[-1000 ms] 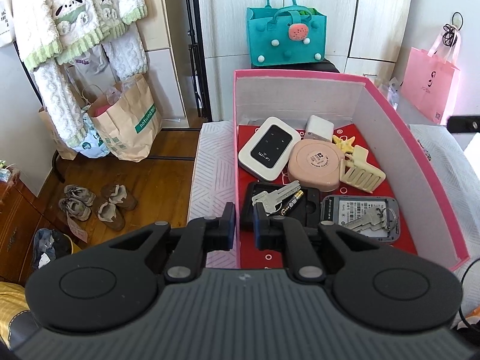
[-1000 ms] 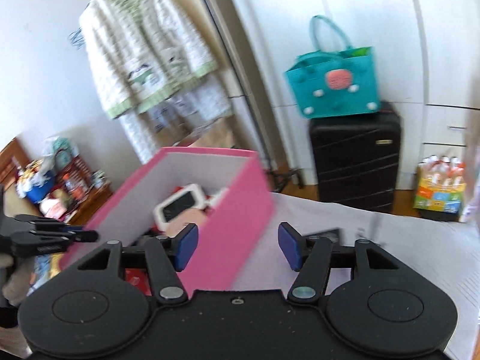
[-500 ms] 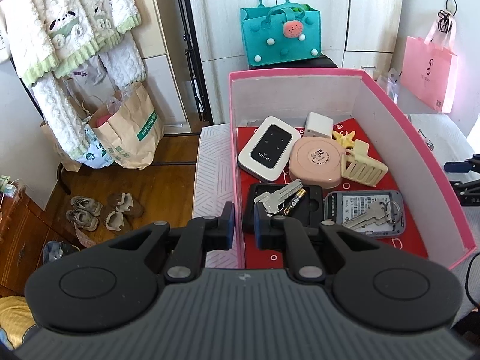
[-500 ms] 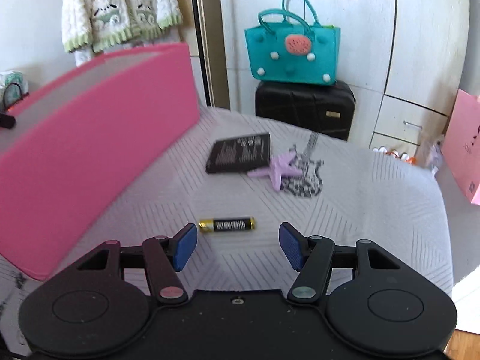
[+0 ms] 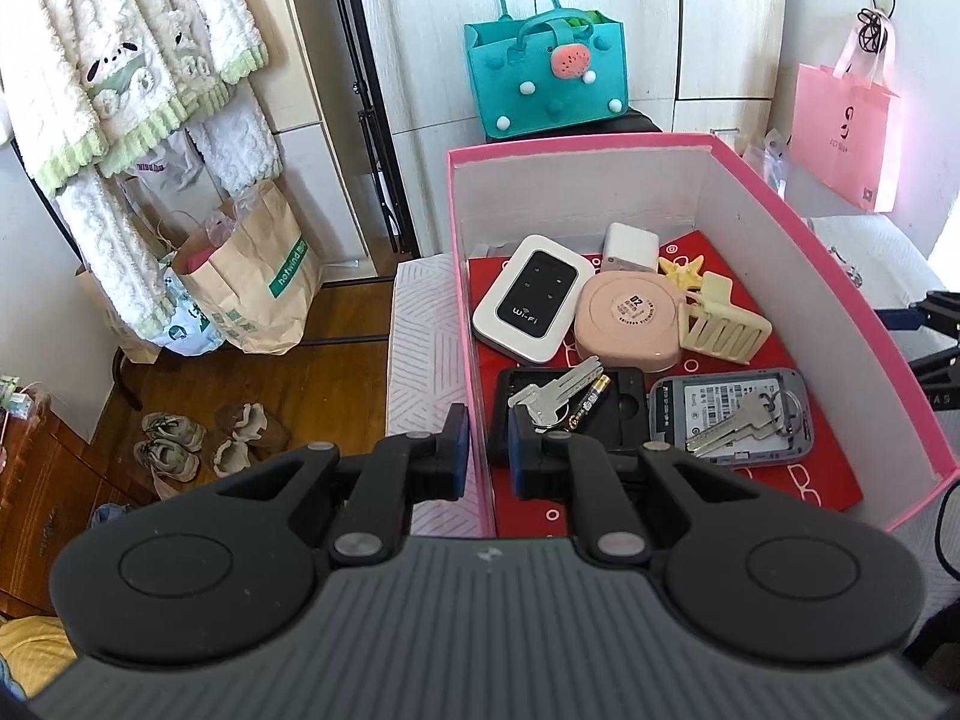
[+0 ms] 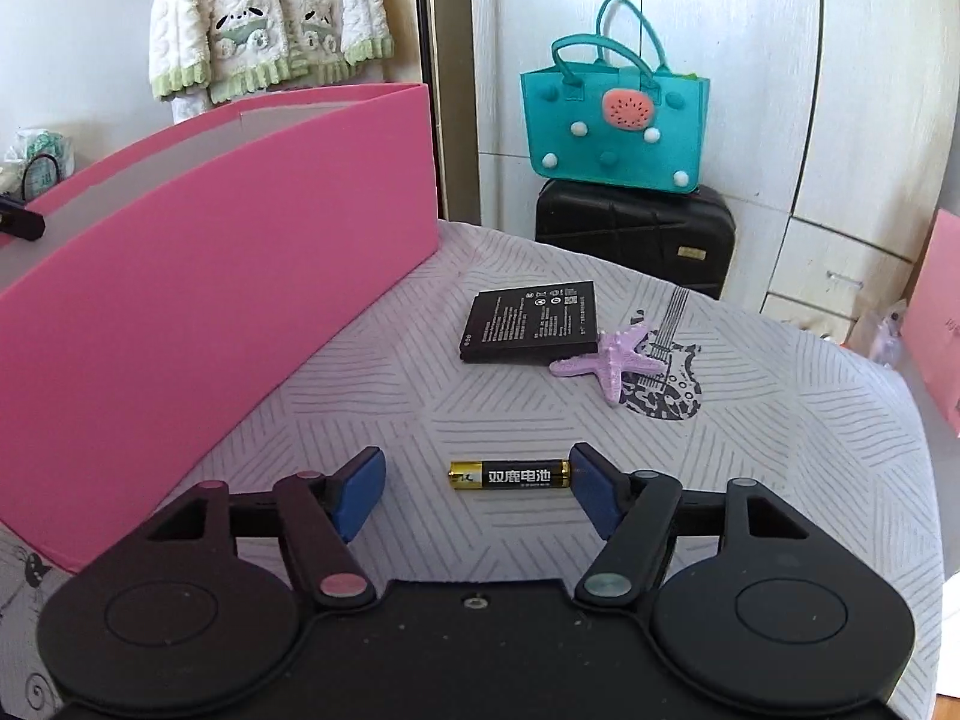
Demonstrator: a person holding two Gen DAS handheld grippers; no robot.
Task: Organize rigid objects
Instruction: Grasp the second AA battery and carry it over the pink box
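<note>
The pink box (image 5: 798, 222) is the landmark: an open box with white inner walls and a red patterned floor, standing on a pale bedspread (image 6: 750, 420) printed with grey hatching. The left gripper (image 5: 485, 450) is clamped narrow over the box's near-left wall, one finger outside and one inside, gripping that wall.

Inside the box, toward its far wall, lie a white Wi-Fi router (image 5: 533, 306) and a small white charger (image 5: 630, 247). A round pink case (image 5: 627, 321) sits at the middle of the box, touching the router's right edge, with a cream hair claw (image 5: 723, 330) just to its right and a yellow starfish (image 5: 681, 271) behind the claw. Nearer the front wall, a black tray (image 5: 624, 414) holds a key (image 5: 555, 393) and a small battery (image 5: 591, 399); beside it, toward the box's right wall, a grey device (image 5: 720, 405) carries a second key (image 5: 735, 423) on a ring.

Outside the box, to its right, a flat black phone battery (image 6: 531, 321) lies on the bedspread with a purple starfish (image 6: 612, 360) touching its corner. Nearer than these, an AA battery (image 6: 509, 475) lies crosswise between the right gripper's (image 6: 477, 495) wide-spread fingers, its right end at the right fingertip (image 6: 591, 492), well short of the left one
</note>
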